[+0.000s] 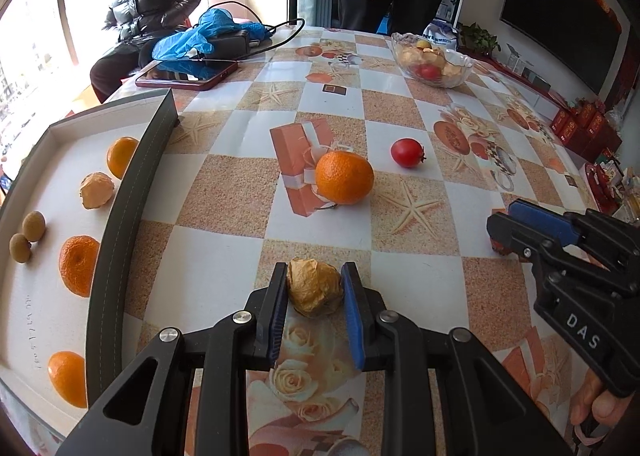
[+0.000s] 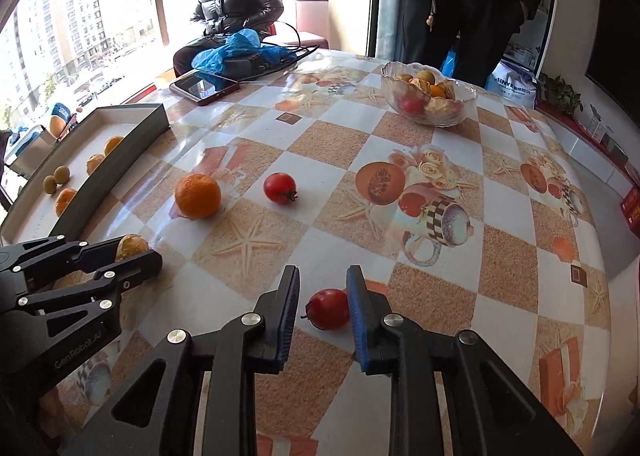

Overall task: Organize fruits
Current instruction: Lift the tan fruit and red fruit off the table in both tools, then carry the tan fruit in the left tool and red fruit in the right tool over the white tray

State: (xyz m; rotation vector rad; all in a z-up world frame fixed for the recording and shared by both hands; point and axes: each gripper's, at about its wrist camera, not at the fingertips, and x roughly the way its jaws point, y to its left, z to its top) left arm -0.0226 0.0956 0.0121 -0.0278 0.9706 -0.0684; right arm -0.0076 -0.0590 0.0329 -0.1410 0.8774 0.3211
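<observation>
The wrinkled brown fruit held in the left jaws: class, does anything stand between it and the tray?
Yes: the tray's dark side wall rises between the wrinkled brown fruit and the tray floor, so the fruit must be lifted over it.

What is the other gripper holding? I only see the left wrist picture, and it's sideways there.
Observer: A small red fruit, pinched in the jaws of the right gripper.
Operator: The red one beside the big orange?
Observer: No. That other red fruit lies loose near the big orange; there are two.
Operator: Any oranges in the glass bowl?
Observer: Yes, orange fruit shows inside the glass bowl.
</observation>
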